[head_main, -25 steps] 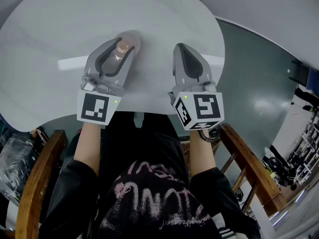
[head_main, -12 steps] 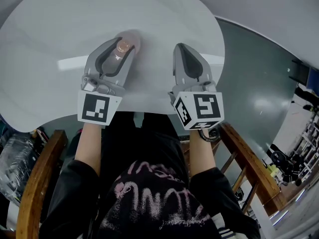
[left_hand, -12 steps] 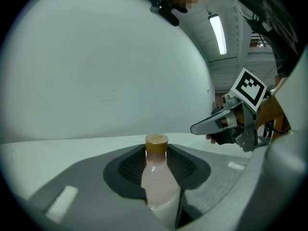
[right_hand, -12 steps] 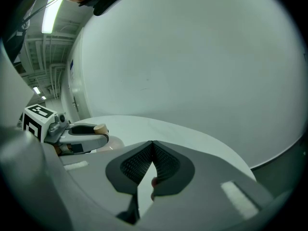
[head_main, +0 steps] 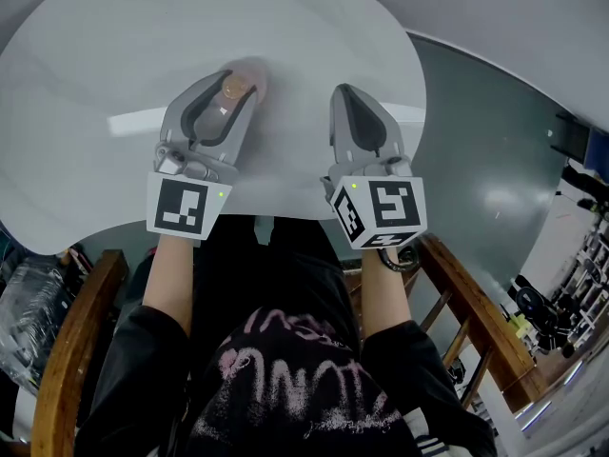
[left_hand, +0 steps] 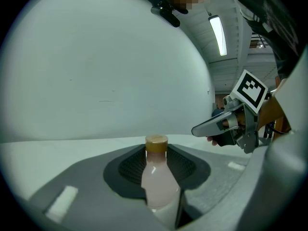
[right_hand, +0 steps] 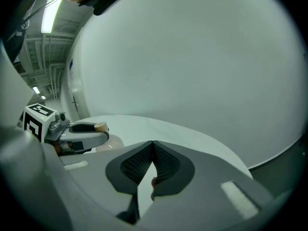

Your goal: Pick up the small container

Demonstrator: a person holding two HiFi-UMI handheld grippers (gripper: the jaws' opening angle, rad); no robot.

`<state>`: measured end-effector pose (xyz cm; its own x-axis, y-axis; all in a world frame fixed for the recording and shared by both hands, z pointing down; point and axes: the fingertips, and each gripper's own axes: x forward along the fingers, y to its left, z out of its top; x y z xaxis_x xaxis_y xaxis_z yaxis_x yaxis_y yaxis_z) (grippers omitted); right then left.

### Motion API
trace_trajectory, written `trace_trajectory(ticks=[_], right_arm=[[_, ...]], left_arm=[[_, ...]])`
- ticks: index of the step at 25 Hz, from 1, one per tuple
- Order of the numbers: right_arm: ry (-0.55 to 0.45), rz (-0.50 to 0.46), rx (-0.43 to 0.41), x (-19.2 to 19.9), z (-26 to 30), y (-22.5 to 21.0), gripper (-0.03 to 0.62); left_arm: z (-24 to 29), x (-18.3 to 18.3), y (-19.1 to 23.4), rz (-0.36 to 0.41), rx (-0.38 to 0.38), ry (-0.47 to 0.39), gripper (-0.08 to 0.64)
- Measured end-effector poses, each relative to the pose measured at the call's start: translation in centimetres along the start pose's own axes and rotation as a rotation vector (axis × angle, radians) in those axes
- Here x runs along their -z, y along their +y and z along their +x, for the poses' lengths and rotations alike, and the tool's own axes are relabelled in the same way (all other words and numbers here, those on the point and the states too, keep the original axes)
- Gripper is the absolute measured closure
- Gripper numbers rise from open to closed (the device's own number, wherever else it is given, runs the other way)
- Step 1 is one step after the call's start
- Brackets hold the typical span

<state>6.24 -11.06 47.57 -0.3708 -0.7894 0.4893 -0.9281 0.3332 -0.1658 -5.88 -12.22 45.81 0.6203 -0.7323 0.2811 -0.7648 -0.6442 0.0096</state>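
Container, small (left_hand: 158, 179): clear bottle of pale pink liquid with a tan cap, upright, set between the jaws of the left gripper (head_main: 238, 76), which are closed against its sides at a narrow spread; position is near the front middle of the white table (head_main: 86, 55). Whether its base rests on the tabletop cannot be told. Right gripper (head_main: 345, 90): jaws brought fully together with nothing between them, held over the table just beside the left gripper, the two apart. Wooden chair arms (head_main: 71, 336): one on each side of the seated person, below the table edge.
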Motion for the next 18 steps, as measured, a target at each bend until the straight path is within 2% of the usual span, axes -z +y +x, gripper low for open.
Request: trace_trajectory(ticks=[18], right_arm=[[-0.021,0.002,0.003,-1.4,-0.6,-0.4,0.583]], left_arm=[[0.0,-1.8,0.0,0.014,-0.007,-0.011,0.425]])
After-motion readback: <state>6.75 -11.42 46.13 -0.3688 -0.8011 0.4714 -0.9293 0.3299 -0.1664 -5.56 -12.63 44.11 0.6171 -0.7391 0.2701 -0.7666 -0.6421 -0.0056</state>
